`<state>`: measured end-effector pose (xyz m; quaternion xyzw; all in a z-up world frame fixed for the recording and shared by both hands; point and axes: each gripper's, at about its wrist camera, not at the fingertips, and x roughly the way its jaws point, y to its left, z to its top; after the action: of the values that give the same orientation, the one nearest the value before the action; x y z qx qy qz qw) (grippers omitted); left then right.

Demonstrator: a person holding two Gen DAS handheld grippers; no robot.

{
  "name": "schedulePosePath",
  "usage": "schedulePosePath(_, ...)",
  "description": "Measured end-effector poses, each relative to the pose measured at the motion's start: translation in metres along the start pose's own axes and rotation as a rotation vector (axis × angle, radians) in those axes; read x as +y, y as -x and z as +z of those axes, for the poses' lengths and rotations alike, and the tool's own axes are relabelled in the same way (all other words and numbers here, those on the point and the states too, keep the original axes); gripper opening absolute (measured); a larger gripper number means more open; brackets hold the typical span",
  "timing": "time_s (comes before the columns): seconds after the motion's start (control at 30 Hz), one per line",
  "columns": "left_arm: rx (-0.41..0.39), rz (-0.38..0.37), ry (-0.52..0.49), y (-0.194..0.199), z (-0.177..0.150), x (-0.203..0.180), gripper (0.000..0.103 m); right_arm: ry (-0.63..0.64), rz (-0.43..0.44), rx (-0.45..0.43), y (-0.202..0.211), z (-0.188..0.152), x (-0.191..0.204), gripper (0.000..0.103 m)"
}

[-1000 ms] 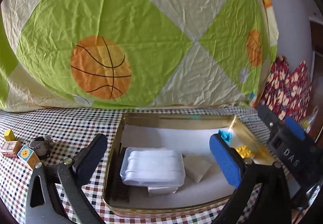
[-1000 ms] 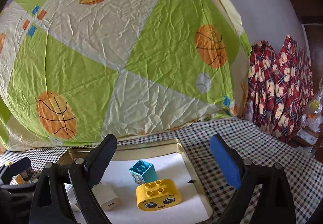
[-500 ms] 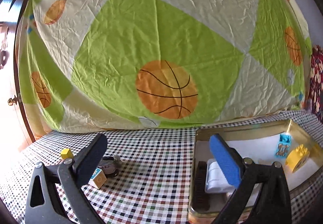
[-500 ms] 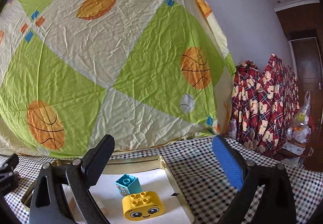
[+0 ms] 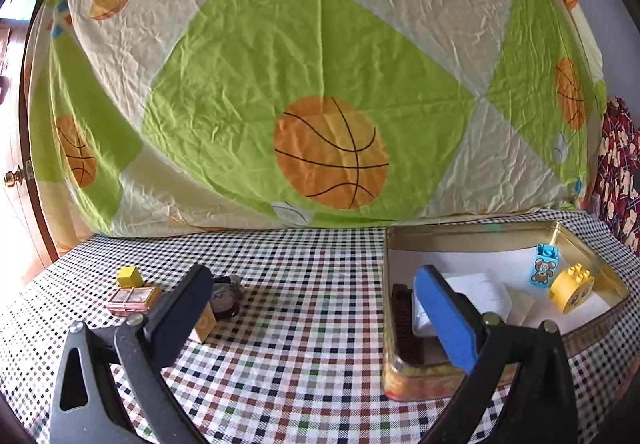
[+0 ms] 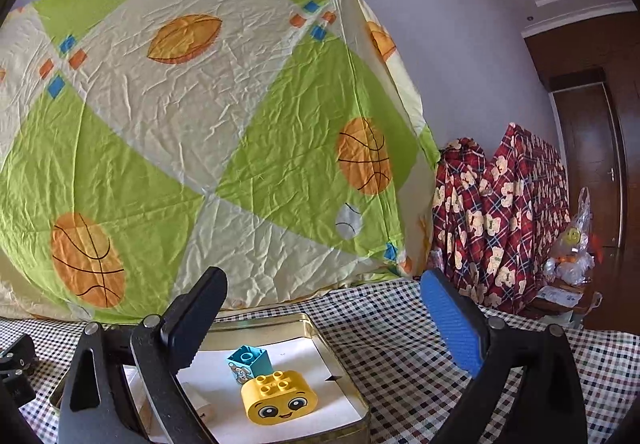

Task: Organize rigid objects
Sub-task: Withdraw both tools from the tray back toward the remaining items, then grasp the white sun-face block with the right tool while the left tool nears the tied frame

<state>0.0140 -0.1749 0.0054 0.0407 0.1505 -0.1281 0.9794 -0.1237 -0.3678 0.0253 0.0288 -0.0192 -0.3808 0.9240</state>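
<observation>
A gold tin (image 5: 472, 234) stands on the checked cloth, right of centre in the left wrist view. Inside lie a blue brick (image 5: 543, 268), a yellow face brick (image 5: 572, 286), a white box (image 5: 476, 292) and a dark brush (image 5: 404, 320). Left of the tin sit a small yellow cube (image 5: 129, 276), a pink block (image 5: 130, 300), a wooden block (image 5: 205, 326) and a dark metal piece (image 5: 226, 296). My left gripper (image 5: 316, 314) is open and empty, between these and the tin. My right gripper (image 6: 320, 324) is open and empty above the tin (image 6: 340, 364), over the blue brick (image 6: 250, 362) and yellow brick (image 6: 280, 398).
A large sheet with basketball prints (image 5: 320, 83) hangs right behind the table. Red patterned fabric (image 6: 500, 211) and a plastic bag (image 6: 572, 244) stand beyond the table's right end. A wooden door (image 6: 592, 163) is at the far right. Part of the left gripper (image 6: 16, 364) shows at the left edge.
The left view has swung left: the tin slid from centre to the right and the loose blocks came towards the middle. The right view tilted up and drew back from the two bricks.
</observation>
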Motion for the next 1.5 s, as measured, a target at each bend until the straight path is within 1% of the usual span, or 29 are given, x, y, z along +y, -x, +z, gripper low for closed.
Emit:
schedulePosePath(0.1,0.017,-0.004,-0.002,0.004,-0.002,0.008,0.103,0.009,0.004,0.016,0.005,-0.001,0.005,0.099)
schedulePosePath(0.23,0.017,-0.006,-0.015,0.01,-0.005,0.016,0.103,-0.01,0.024,0.057,0.014,-0.003,0.013,0.099)
schedulePosePath(0.43,0.023,-0.001,-0.051,0.014,-0.008,0.03,0.102,-0.031,0.081,0.106,0.026,-0.009,0.036,0.099)
schedulePosePath(0.6,0.036,0.013,-0.079,0.014,-0.01,0.047,0.103,-0.031,0.137,0.151,0.035,-0.014,0.065,0.099)
schedulePosePath(0.73,0.05,0.029,-0.084,0.011,-0.011,0.066,0.103,-0.019,0.19,0.165,0.045,-0.018,0.094,0.099)
schedulePosePath(0.9,0.071,0.064,-0.094,0.004,-0.013,0.096,0.103,0.015,0.267,0.183,0.057,-0.022,0.13,0.099)
schedulePosePath(1.1,0.124,0.125,-0.082,-0.014,-0.014,0.138,0.103,0.048,0.346,0.227,0.065,-0.029,0.172,0.099)
schedulePosePath(1.17,0.153,0.139,-0.072,-0.023,-0.014,0.153,0.102,0.058,0.365,0.246,0.066,-0.032,0.183,0.099)
schedulePosePath(1.3,0.215,0.142,0.011,-0.038,-0.015,0.187,0.102,0.083,0.4,0.289,0.065,-0.037,0.208,0.099)
schedulePosePath(1.37,0.253,0.147,0.052,-0.046,-0.018,0.202,0.102,0.092,0.431,0.302,0.066,-0.038,0.22,0.099)
schedulePosePath(1.47,0.299,0.158,0.084,-0.057,-0.02,0.222,0.102,0.108,0.476,0.331,0.066,-0.042,0.238,0.099)
schedulePosePath(1.5,0.313,0.161,0.094,-0.062,-0.021,0.229,0.102,0.114,0.497,0.355,0.065,-0.044,0.246,0.099)
